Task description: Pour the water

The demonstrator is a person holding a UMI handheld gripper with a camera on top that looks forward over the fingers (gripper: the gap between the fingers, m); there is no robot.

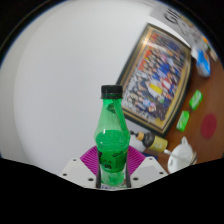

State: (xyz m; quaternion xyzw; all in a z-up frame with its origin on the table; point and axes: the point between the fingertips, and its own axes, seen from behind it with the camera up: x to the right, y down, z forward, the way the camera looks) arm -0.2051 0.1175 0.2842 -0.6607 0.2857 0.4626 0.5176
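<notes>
Gripper view shows a green bottle (112, 140) standing straight up between the two fingers of the gripper (112, 163). The purple pads (92, 158) sit on each side of the bottle's lower half, and they look like they are pressing on it, so I think the gripper is squeezing the bottle. I cannot see what the bottle's bottom rests on, so I cannot tell if it is lifted or on a table.

The bottle has a black cap (111, 92) on top. That is the big trouble here. If the bottle gets tipped with the cap on, no water will come out. The cap needs to come off first.

Also, the bottle is smooth and round. If the squeeze is too soft, it could slip or spin when it is tipped. If the squeeze is too hard, the thin plastic could dent and push water out too fast once it is open.

I do not see a cup to pour into. Behind the bottle is a box (161, 78) with a bright picture, leaning at a slant, and some small green things (189, 108) near it.

The gripper points forward and is held level, with the bottle upright.
</notes>
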